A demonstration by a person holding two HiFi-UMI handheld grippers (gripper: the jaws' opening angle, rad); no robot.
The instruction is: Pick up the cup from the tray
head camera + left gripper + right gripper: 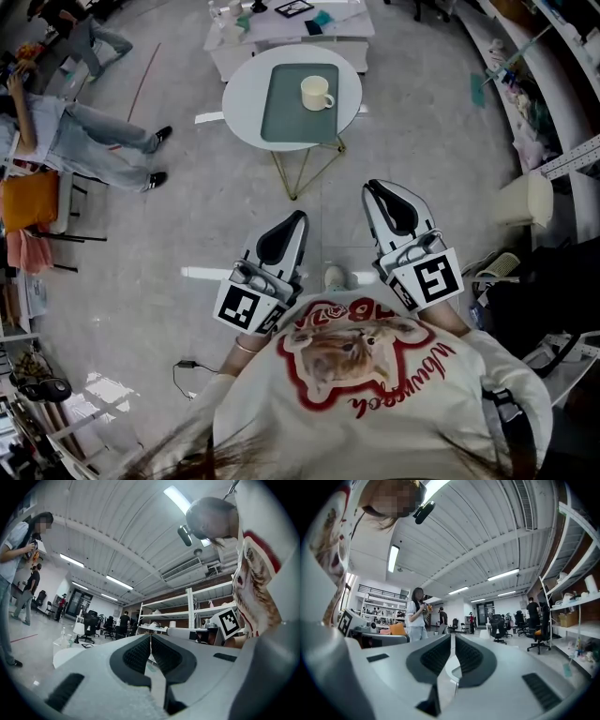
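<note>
A cream cup (316, 92) with a handle stands upright on a grey-green tray (281, 117). The tray lies on a small round white table (242, 94) with gold legs, ahead of me in the head view. My left gripper (299, 217) and right gripper (374, 187) are held close to my chest, well short of the table, pointing towards it. Both have their jaws closed together with nothing between them. In the left gripper view (150, 637) and the right gripper view (453, 637) the jaws point out over the room, and the cup does not show.
A low white table (281, 33) with small items stands behind the round one. A person's legs (103, 141) and an orange seat (28, 200) are at the left. Shelving (525, 103) and a bin (527, 199) line the right side. A cable (187, 367) lies on the floor.
</note>
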